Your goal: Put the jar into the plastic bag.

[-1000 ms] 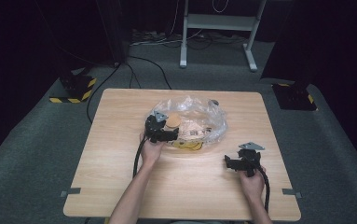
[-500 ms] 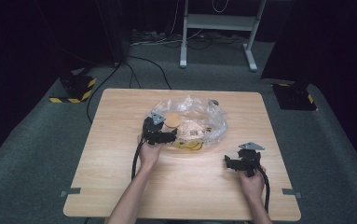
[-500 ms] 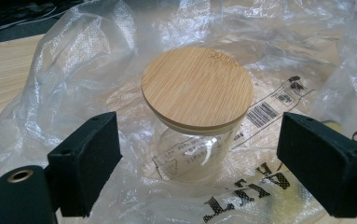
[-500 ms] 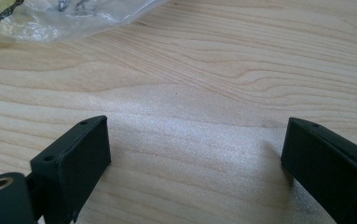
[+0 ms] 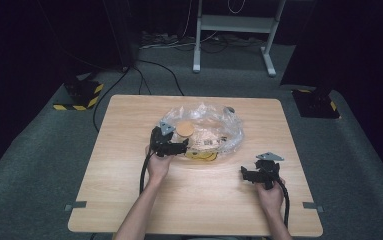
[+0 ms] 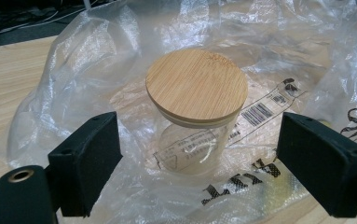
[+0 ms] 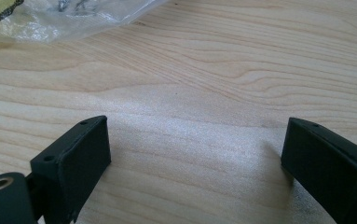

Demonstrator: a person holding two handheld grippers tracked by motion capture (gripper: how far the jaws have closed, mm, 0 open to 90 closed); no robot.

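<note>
Jar (image 6: 192, 126) with a wooden lid (image 6: 196, 87) stands on a plastic bag (image 5: 219, 131), between the spread left gripper (image 6: 195, 168) jaws; right gripper (image 7: 197, 161) spread over bare table (image 5: 129, 125).

One glass jar (image 6: 192, 144) with one wooden lid (image 6: 196, 85) sits ahead of the left gripper (image 6: 197, 161). One plastic bag (image 5: 218, 131). One counter (image 5: 129, 190). Two grippers.

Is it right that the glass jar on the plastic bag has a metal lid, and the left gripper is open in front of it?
Not quite: the lid is wooden, not metal, as the left gripper view shows. The rest holds: the glass jar stands on the plastic bag, and the left gripper is open before it.
</note>
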